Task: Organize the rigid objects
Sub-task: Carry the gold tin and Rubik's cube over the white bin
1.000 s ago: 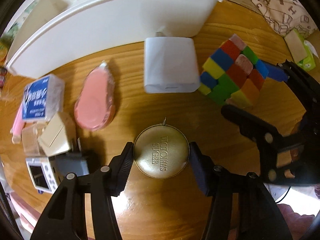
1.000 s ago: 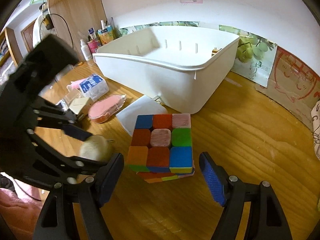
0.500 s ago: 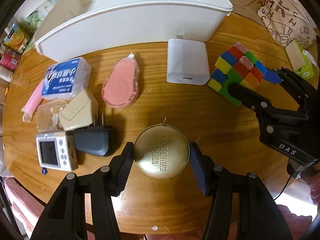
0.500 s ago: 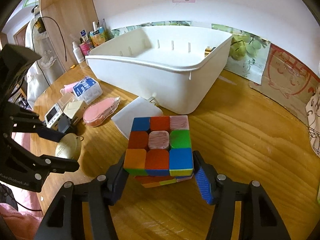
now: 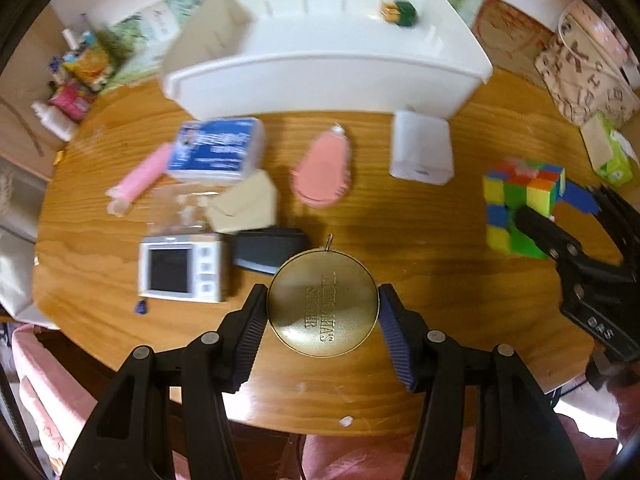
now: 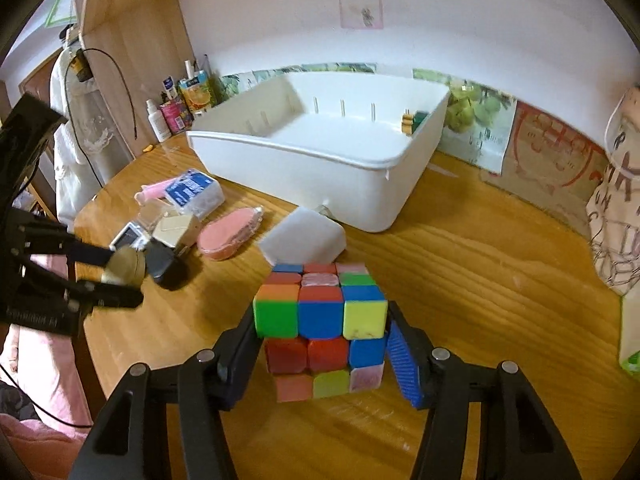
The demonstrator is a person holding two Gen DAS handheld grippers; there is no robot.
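Wooden table [image 5: 460,264] with a white bin [image 6: 372,184] at its back, both grippers loaded
Left gripper [image 5: 322,320] clamps a round gold tin [image 5: 322,307] above the table; right gripper [image 6: 320,354] is closing, pads pressing the colour cube [image 6: 322,320], lifted off the wood beside a white block [image 6: 304,240]

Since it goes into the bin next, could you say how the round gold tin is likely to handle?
The gold tin looks rigid, so it probably won't deform. Its smooth round rim, held edge-on, might slip or swivel. Dropped on edge, it could roll.
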